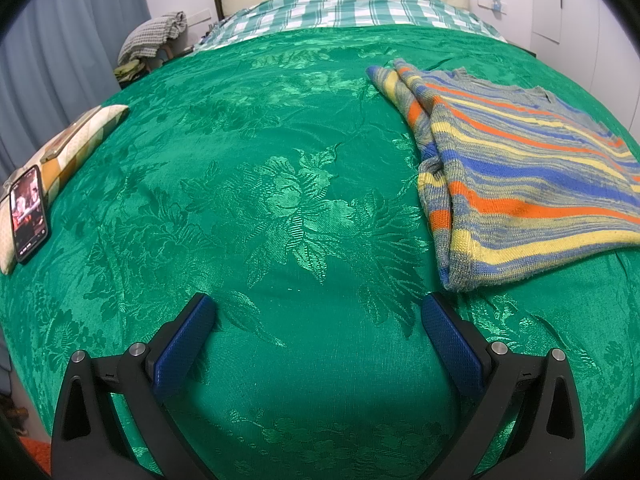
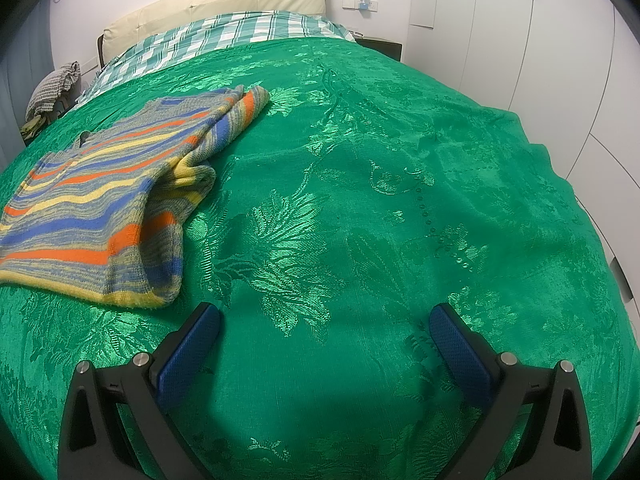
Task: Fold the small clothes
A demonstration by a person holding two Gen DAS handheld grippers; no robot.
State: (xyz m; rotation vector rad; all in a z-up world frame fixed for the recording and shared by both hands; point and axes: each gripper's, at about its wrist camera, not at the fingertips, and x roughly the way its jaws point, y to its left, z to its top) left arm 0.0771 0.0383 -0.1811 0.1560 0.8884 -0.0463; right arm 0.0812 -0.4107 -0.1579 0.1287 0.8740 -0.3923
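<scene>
A small striped knit sweater [image 1: 520, 168] in grey, blue, orange and yellow lies on the green bedspread [image 1: 280, 200]. In the left wrist view it is at the right, with one sleeve folded over its near side. My left gripper [image 1: 320, 312] hovers open over bare bedspread, left of the sweater's hem, holding nothing. Seen from the right wrist, the sweater [image 2: 100, 200] lies at the left, its sleeve doubled along the right side. There my right gripper [image 2: 324, 324] is open and empty, just right of the sweater's near corner.
A phone [image 1: 29, 212] with a lit screen leans on a patterned pillow [image 1: 68, 148] at the bed's left edge. A checked blanket [image 1: 340, 8] and cream headboard [image 2: 224, 4] are at the far end. White wardrobe doors [image 2: 540, 60] stand to the right.
</scene>
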